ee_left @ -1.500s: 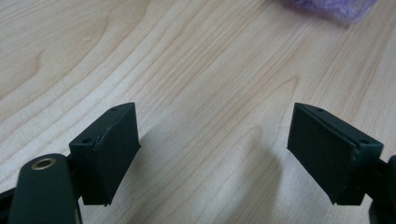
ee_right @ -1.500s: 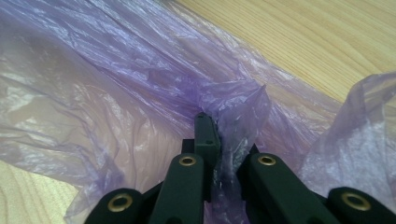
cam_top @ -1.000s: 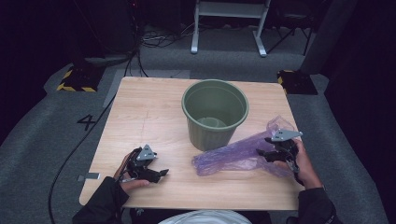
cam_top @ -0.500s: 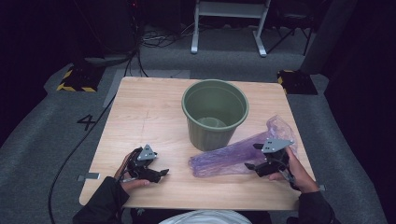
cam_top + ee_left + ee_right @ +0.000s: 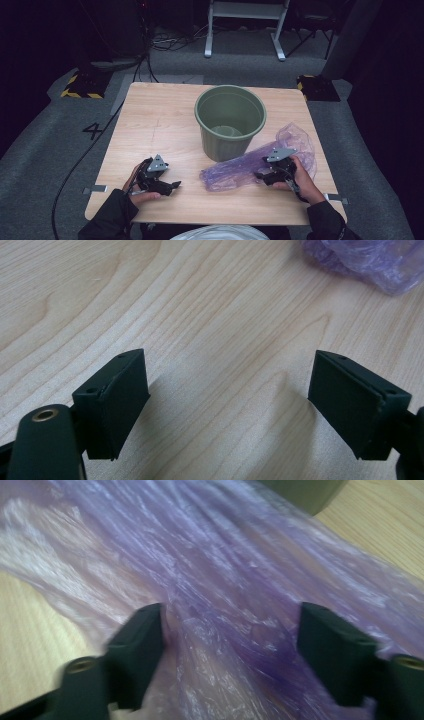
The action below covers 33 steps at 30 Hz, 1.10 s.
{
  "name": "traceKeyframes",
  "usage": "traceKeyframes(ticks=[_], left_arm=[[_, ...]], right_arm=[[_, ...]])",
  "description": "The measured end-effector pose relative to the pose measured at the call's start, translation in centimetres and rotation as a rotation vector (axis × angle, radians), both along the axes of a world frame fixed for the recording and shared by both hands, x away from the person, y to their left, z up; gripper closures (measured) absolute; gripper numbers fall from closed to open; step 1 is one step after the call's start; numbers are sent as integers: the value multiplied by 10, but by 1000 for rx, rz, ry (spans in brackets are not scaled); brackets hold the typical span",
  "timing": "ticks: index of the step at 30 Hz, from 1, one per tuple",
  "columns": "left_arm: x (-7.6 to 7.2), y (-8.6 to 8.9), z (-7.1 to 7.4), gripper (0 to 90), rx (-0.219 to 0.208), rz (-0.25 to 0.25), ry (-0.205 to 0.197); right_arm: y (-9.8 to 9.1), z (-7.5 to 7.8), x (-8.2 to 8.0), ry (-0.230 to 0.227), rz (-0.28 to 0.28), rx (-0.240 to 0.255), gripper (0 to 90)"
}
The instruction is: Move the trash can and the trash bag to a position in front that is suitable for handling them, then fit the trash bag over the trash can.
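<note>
tabletop (image 5: 165,120): pale wood, visible grain, smooth matt finish.
purple bag (image 5: 250,167): thin translucent plastic film, crinkled, faint sheen on creases.
green bucket (image 5: 230,122), at 12 o'clock from bag: matt plastic, smooth wall, dull inside.
left gripper (image 5: 230,410): jaws black plastic, matt, flat pads; brass-coloured metal ring at 8 o'clock of left gripper view.
right gripper (image 5: 230,655): same black matt jaws, film bunched between them.
grey plate on gripper tops: dull, metal-looking.
floor (image 5: 45,165): grey carpet, rough texture.
</note>
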<state>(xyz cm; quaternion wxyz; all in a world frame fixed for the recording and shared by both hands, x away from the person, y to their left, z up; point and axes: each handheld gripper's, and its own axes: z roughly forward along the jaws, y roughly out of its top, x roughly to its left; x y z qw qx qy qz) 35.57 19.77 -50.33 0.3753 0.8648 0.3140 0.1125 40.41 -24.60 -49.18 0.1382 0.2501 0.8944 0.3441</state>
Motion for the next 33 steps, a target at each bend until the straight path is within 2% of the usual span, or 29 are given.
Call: traceKeyframes(ticks=[3, 7, 10, 18, 23, 33], left_arm=[[0, -1, 0, 157, 5, 1, -2], [1, -2, 0, 158, 5, -2, -5], [1, -3, 0, 158, 14, -4, -10], [2, -6, 0, 159, 25, -1, -17], [4, -7, 0, 157, 26, -3, -19], [7, -7, 0, 155, 25, -11, -16]], right_arm=[[-3, 0, 4, 1, -13, 16, 527], [-6, 1, 6, -4, -31, 14, 738], [-7, 1, 7, -16, -55, 2, 846], [-17, 3, 9, -44, -90, 2, 888], [-28, 9, 8, -70, -115, 36, 890], [-42, 24, 3, -162, -137, 101, 894]])
